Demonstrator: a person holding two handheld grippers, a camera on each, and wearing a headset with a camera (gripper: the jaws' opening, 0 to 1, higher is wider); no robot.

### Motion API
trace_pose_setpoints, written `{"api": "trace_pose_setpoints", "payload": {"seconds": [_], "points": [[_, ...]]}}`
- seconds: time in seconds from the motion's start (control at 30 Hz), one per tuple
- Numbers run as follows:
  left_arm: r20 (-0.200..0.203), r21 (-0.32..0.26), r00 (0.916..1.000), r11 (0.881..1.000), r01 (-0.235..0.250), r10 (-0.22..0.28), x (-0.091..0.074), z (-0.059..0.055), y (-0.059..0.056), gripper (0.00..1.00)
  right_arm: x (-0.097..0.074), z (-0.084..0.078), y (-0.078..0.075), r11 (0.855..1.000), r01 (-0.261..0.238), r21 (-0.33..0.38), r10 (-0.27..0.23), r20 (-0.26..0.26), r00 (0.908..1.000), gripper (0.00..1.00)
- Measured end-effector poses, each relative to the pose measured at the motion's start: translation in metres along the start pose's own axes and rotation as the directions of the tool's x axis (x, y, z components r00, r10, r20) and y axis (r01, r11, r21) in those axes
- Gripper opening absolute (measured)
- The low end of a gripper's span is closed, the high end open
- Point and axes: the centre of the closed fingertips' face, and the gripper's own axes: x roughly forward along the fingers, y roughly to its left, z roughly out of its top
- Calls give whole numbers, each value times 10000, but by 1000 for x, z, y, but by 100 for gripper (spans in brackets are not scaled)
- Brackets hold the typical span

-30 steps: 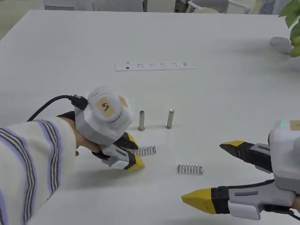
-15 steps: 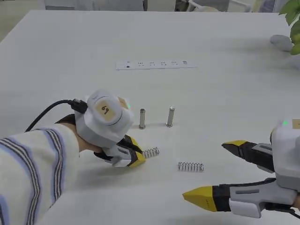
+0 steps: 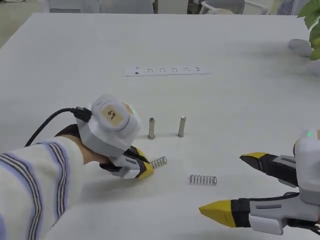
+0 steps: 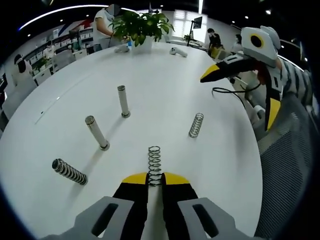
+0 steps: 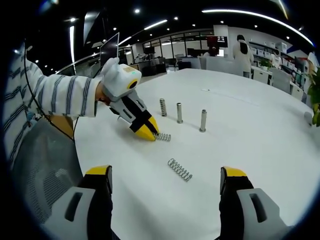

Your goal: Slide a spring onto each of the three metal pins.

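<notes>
The left yellow-tipped claw (image 3: 144,171) is clamping shut on the coiled steel spring (image 3: 158,161), which was lying loose a second ago. Two bare metal pins (image 3: 151,128) are waiting just ahead of it (the right claw (image 3: 222,184) is gaping, empty).

I see the white worktop (image 3: 240,45) bright and sharp under ceiling strips (image 5: 155,24); shadows are soft; fisheye edges bend, perhaps slightly blurred.

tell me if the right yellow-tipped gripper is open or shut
Open: the right yellow-tipped gripper has its jaws wide apart in the head view.
</notes>
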Motion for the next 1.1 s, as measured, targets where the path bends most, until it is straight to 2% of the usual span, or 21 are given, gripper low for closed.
{"api": "trace_pose_setpoints", "payload": {"seconds": [0.13, 0.27, 0.4, 0.57, 0.63, 0.67, 0.73, 0.9, 0.97, 1.1], "points": [[-26, 109, 10000, 9999, -86, 86, -2, -1, 0, 2, -1, 0, 1, 9999, -45, -127, 44, -16, 10000, 87], [72, -41, 9999, 9999, -113, 113, -5, 0, 1, 2, -4, 3, -1, 9999, -85, -78, 86, 118, 9999, 85], [240, -262, 9997, 9996, -80, 87, -12, 3, -3, 2, -8, 11, 4, 9987, -495, 141, 486, 562, 9972, 85], [487, -249, 9987, 9996, -107, 119, -24, 9, -7, 2, -9, 17, 7, 9975, -699, 82, 691, 767, 9947, 84], [704, -708, 9970, 9968, 360, -310, -29, 11, -15, 2, -8, 18, 9, 9959, -906, 8, 903, 807, 9926, 81], [754, -693, 9966, 9968, 389, -337, -31, 11, -16, 2, -8, 20, 11, 9943, -1066, -43, 1066, 828, 9909, 80], [819, -573, 9959, 9974, 441, -393, -35, 11, -19, 2, -8, 22, 16, 9913, -1294, -258, 1311, 824, 9879, 77], [1192, -365, 9900, 9961, 804, -756, -48, 20, -32, 2, -7, 30, 22, 9838, -1682, -619, 1731, 859, 9811, 68], [1267, -228, 9879, 9954, 930, -894, -52, 23, -36, 2, -5, 33, 28, 9754, -2118, -610, 2166, 879, 9723, 61], [1389, 371, 9828, 9923, 1179, -1220, -59, 29, -50, 2, -1, 37, 34, 9657, -2436, -903, 2509, 807, 9646, 54]]}}
